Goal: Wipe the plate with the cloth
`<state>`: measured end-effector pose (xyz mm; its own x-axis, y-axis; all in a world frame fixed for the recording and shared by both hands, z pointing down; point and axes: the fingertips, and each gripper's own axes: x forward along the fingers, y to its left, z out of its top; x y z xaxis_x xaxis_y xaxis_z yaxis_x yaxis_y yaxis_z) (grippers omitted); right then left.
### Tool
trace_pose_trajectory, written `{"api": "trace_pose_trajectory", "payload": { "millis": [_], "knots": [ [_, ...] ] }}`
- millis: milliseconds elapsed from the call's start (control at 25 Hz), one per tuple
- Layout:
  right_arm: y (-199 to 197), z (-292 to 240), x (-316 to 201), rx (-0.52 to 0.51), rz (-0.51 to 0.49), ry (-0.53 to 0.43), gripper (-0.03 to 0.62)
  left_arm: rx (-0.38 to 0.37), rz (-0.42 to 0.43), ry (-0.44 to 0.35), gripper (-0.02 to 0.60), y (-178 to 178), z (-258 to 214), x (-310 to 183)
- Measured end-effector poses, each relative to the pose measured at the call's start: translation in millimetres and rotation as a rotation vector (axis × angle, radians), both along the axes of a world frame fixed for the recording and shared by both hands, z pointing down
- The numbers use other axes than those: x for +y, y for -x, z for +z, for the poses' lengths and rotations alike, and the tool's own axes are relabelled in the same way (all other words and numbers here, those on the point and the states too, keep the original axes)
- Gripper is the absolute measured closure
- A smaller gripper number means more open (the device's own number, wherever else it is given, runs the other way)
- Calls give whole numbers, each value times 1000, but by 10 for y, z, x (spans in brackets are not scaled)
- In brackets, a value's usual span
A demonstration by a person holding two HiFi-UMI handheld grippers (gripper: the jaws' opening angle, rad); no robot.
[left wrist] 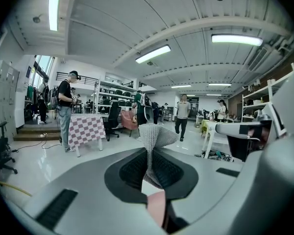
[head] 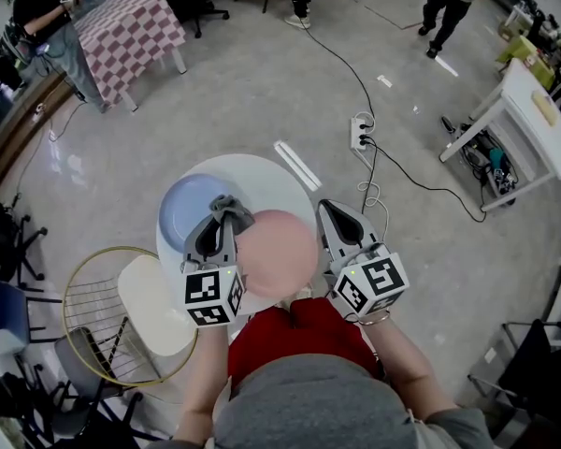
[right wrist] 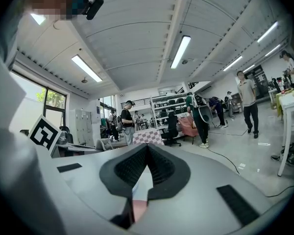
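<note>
A pink plate (head: 277, 253) hangs above the round white table (head: 273, 172), between my two grippers. My right gripper (head: 325, 215) is shut on the plate's right edge; in the right gripper view (right wrist: 146, 150) a pink sliver of the plate (right wrist: 137, 209) shows low between the jaws. My left gripper (head: 221, 221) is shut on a grey knitted cloth (head: 232, 208), which sits at the plate's upper left edge. In the left gripper view (left wrist: 149, 154) the cloth (left wrist: 155, 140) stands up between the jaws, with the plate (left wrist: 157, 207) just below it.
A blue plate (head: 189, 208) lies on the table's left side. A gold wire frame (head: 98, 318) and a cream seat (head: 155, 305) stand at the left. A power strip (head: 360, 133) with cables lies on the floor beyond. A white desk (head: 533, 120) is at right, a checkered table (head: 127, 30) far left, people behind.
</note>
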<state>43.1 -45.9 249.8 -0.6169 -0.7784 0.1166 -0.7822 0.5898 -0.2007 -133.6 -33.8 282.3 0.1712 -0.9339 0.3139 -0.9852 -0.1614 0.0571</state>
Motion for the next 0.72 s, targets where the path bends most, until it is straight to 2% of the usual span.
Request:
{"api": "trace_pose_trajectory", "payload": {
  "millis": [320, 720],
  "knots": [
    [39, -110, 83, -1, -7, -28, 566, -10, 10, -49, 545, -24, -184, 84],
    [49, -85, 142, -5, -42, -45, 566, -4, 5, -68, 545, -63, -240, 126]
  ]
}}
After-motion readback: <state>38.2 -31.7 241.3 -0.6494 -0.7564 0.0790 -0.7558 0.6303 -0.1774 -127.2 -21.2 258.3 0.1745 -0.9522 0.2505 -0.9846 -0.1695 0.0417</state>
